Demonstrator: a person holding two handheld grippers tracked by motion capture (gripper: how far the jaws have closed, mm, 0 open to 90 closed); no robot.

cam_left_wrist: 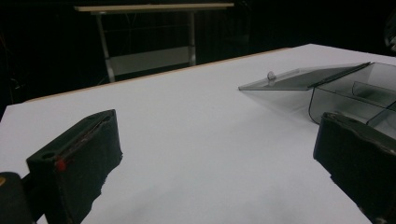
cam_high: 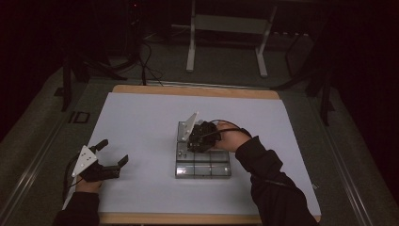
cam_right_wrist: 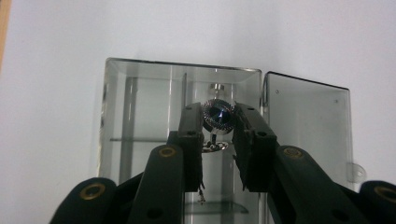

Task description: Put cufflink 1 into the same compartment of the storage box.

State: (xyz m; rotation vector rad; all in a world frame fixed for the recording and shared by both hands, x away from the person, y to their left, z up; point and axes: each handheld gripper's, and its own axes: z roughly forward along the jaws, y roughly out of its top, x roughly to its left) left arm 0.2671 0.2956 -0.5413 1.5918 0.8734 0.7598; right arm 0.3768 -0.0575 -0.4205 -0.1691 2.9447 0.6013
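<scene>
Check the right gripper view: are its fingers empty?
No, the right gripper has its fingers closed on a round dark-blue jewel piece above the clear compartment box.

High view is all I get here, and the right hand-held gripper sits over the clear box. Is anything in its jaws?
Observer: Yes. The right hand-held gripper is shut on a small round stud with a dark blue stone, seen in the right gripper view.
Operator: Where is it relative to the box?
Observer: Over an open compartment of the box; a silvery piece hangs just under the stud.
Operator: And the lid?
Observer: The lid is swung fully open, lying flat beside the box.
Operator: Left side?
Observer: The left hand-held gripper is open with nothing between its jaws, aimed across the white table toward the box.
</scene>
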